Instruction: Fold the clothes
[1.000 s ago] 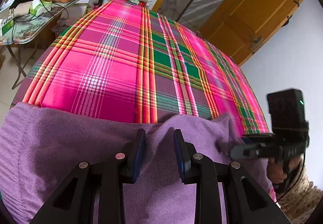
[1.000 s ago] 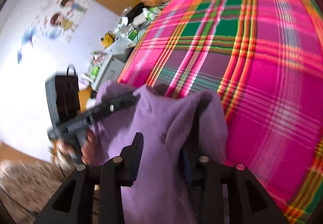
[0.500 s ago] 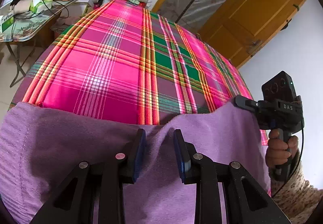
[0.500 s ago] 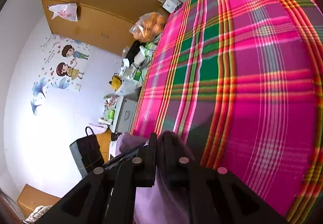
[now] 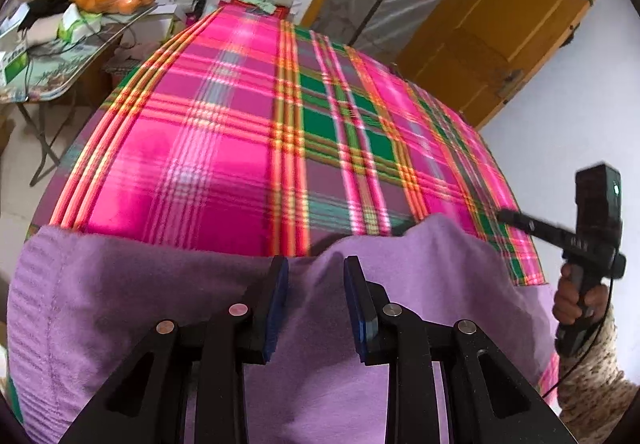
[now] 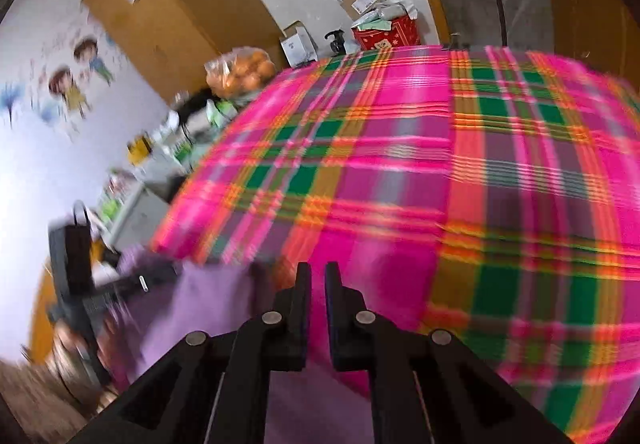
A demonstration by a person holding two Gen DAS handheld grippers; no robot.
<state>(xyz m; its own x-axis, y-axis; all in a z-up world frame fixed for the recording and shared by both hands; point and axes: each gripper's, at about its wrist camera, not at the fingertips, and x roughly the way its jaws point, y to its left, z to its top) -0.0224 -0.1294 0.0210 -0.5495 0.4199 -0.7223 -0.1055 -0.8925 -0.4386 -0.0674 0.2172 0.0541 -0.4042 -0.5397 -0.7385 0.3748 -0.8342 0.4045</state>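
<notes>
A purple garment [image 5: 120, 308] is lying on the plaid bed [image 5: 240, 147]; a ridge of it is rising between the left gripper's [image 5: 316, 264] half-spread jaws. The right gripper's [image 6: 318, 270] jaws, having just closed, are standing nearly together, empty, just beside the garment.

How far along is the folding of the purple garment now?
Done: no finished fold shows; the purple garment sits at the near edge of the plaid bedspread. In hand: the left gripper stands over it, jaws apart; the right gripper, jaws just eased open slightly, is empty. Left: all folds.
</notes>
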